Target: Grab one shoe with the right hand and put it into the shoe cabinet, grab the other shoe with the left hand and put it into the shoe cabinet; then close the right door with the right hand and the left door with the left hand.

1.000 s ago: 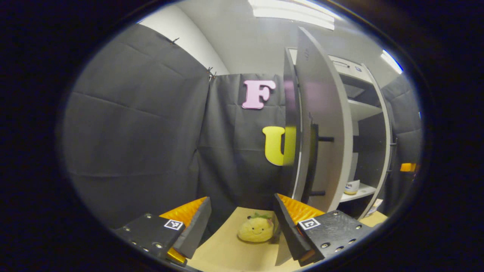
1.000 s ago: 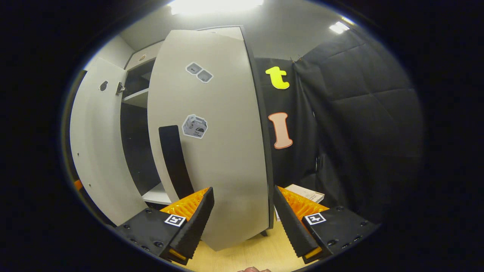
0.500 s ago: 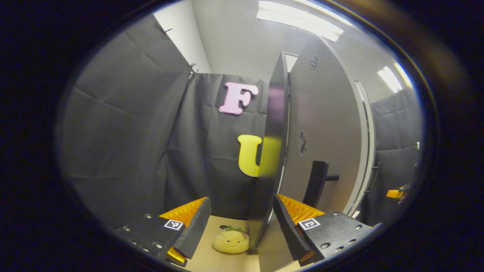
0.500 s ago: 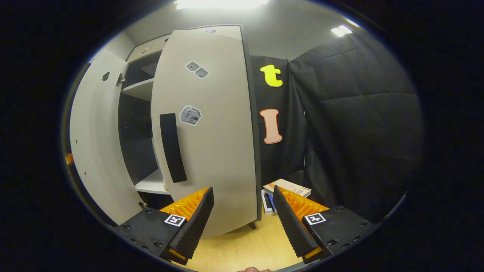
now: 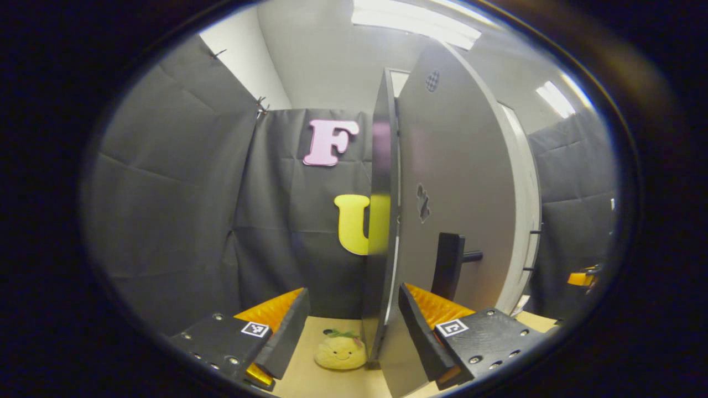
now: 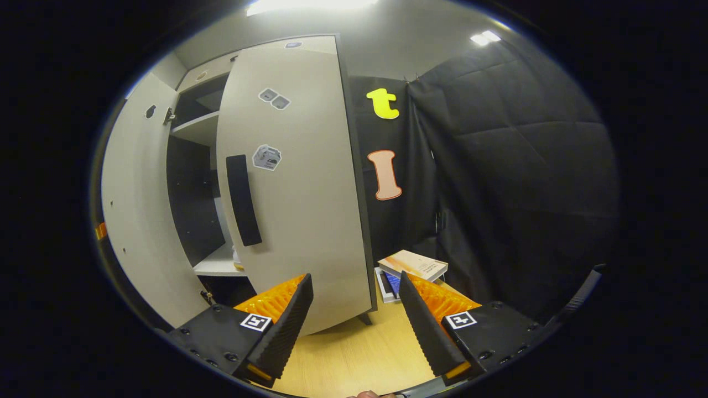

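left gripper [image 5: 354, 331]: jaws spread, nothing between the pads; the left door's edge stands just ahead of the gap
left door [image 5: 459, 182]: partly swung, seen edge-on, black handle [image 5: 447, 258] on its face
plush toy [image 5: 340, 351]: on the floor beside the door's foot
right gripper [image 6: 354, 331]: jaws spread, empty, off the door
right door [image 6: 298, 182]: nearly shut, black handle [image 6: 243, 199], stickers above
shoe cabinet [image 6: 193, 182]: dark gap, shelves showing; shoes can't be made out
books [image 6: 412, 268]: stacked on the floor right of the cabinet
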`<state>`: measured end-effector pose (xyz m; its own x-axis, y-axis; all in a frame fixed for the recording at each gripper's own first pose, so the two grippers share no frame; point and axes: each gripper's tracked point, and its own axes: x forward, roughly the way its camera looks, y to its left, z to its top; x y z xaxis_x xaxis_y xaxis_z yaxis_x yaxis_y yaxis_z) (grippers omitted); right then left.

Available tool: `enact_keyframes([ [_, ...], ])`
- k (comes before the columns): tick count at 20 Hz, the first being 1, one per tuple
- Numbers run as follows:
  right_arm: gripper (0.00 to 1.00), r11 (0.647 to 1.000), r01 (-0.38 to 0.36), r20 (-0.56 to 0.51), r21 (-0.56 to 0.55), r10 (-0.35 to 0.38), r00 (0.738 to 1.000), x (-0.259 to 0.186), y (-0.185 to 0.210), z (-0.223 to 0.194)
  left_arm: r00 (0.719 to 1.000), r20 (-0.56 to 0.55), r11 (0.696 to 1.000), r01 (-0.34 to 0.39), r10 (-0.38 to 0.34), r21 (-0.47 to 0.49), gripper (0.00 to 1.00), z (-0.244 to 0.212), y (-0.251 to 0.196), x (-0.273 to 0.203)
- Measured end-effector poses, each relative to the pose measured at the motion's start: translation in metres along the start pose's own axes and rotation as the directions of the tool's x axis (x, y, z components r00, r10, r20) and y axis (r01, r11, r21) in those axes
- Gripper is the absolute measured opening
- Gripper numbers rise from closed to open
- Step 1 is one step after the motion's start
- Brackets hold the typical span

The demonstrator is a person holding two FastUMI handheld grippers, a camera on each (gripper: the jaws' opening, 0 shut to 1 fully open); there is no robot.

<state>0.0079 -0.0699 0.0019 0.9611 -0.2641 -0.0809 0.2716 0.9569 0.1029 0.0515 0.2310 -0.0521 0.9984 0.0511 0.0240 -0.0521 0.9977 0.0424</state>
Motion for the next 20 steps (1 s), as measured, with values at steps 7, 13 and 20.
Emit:
enact_keyframes([
  [7, 0.98, 0.999, 0.039, 0.005, 0.026, -0.039, 0.999, -0.007, -0.022, -0.009, 0.998, 0.025, 0.998, 0.060, -0.060, -0.006, 0.93, -0.001, -0.067, 0.007],
  [13, 0.98, 0.993, 0.106, -0.054, 0.044, -0.104, 0.993, -0.013, -0.055, -0.031, 0.999, 0.047, 1.000, -0.014, 0.013, 0.021, 0.92, -0.005, -0.092, 0.046],
  [20, 0.98, 0.989, 0.143, -0.096, 0.031, -0.139, 0.986, -0.002, -0.096, -0.027, 0.997, -0.046, 0.997, 0.063, -0.065, -0.040, 0.91, -0.046, -0.186, 0.109],
])
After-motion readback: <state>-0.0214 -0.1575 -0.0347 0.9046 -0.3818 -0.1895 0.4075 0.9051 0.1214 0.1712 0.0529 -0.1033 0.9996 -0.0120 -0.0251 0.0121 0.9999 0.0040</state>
